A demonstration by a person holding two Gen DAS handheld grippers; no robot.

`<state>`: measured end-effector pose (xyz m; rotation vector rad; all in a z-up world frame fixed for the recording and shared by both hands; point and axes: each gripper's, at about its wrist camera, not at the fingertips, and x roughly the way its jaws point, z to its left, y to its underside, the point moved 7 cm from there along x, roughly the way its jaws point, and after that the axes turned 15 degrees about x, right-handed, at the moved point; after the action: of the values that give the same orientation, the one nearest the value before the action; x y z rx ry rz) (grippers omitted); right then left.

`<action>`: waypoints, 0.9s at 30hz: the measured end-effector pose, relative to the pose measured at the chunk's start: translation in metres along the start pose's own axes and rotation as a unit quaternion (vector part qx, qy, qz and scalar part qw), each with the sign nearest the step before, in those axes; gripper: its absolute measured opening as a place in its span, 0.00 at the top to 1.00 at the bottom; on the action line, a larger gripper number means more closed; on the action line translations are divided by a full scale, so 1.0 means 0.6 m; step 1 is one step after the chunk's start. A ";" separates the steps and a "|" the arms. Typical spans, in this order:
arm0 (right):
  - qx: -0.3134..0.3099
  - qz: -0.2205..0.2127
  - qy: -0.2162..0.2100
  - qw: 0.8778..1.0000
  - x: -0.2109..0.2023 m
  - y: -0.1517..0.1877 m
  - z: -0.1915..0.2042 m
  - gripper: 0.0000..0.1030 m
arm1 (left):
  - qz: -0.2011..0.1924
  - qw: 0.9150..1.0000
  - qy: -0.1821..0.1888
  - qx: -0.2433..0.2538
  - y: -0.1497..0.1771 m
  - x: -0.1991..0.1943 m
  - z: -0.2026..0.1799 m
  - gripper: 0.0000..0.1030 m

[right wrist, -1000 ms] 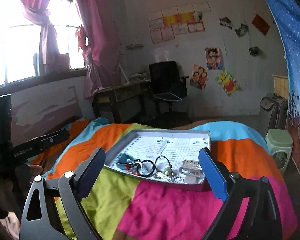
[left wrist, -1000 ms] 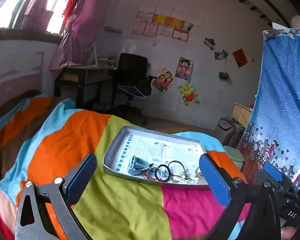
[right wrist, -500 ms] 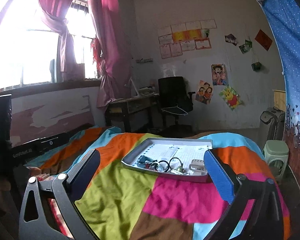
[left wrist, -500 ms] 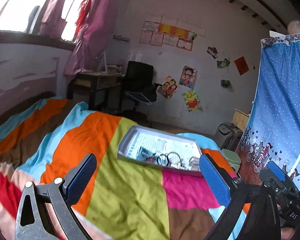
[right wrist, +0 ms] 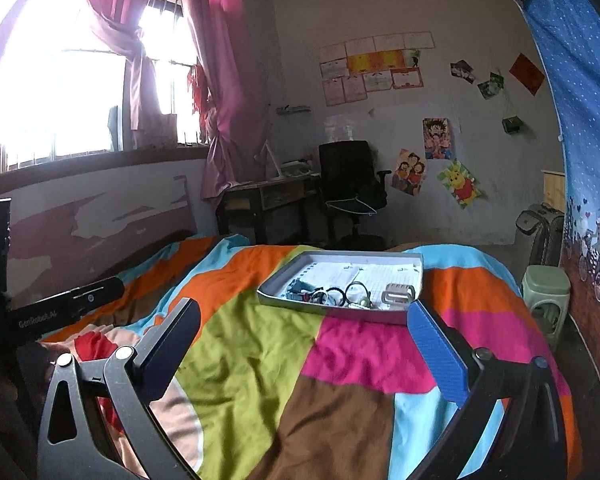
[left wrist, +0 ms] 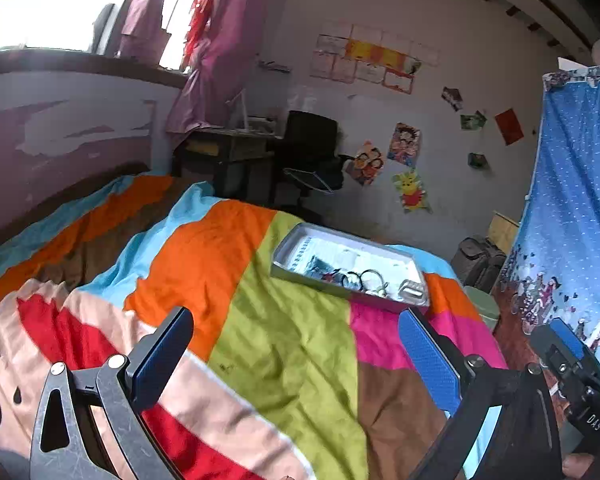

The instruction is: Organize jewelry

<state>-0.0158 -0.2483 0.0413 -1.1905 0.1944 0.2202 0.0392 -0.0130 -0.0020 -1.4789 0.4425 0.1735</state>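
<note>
A grey tray lies far off on the striped bedspread. Inside it sits a tangle of jewelry: dark rings, a teal piece and a small grey box. My left gripper stands open over the near bedspread with nothing between its fingers. In the right wrist view my right gripper is open too, wide and empty, well short of the tray. The left tool's black body shows at that view's left edge, and part of the right gripper appears at the left view's right edge.
The bedspread covers the whole bed. Beyond it stand a desk, a black office chair and a wall with posters. A green stool, a suitcase and a blue curtain stand at the right.
Both grippers have drawn back from the tray, which now looks smaller and farther away. More of the bedspread shows in front. Both jaws stay open.
</note>
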 end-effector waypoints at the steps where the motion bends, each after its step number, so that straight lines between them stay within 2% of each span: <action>1: -0.001 -0.001 0.002 1.000 -0.002 0.004 0.001 0.01 | 0.002 1.000 -0.004 0.003 0.005 -0.001 0.000 0.00; 7: -0.024 -0.008 0.022 0.999 -0.013 0.027 0.002 0.01 | 0.003 0.999 -0.028 0.018 0.013 -0.009 -0.001 0.00; 14: -0.012 0.003 0.043 0.999 -0.016 0.042 -0.011 0.01 | 0.011 0.999 -0.032 0.042 0.020 -0.003 -0.010 0.00; 21: 0.004 0.011 0.070 0.998 -0.010 0.045 -0.036 0.01 | -0.002 0.996 -0.027 0.083 0.020 -0.008 -0.039 0.00; 27: 0.007 0.014 0.079 0.997 -0.007 0.049 -0.041 0.01 | -0.011 0.996 -0.011 0.091 0.017 -0.016 -0.053 0.00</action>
<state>-0.0287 -0.2609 0.0074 -1.1930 0.3504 0.1499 0.0212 -0.0418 -0.0085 -1.3008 0.4132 0.1290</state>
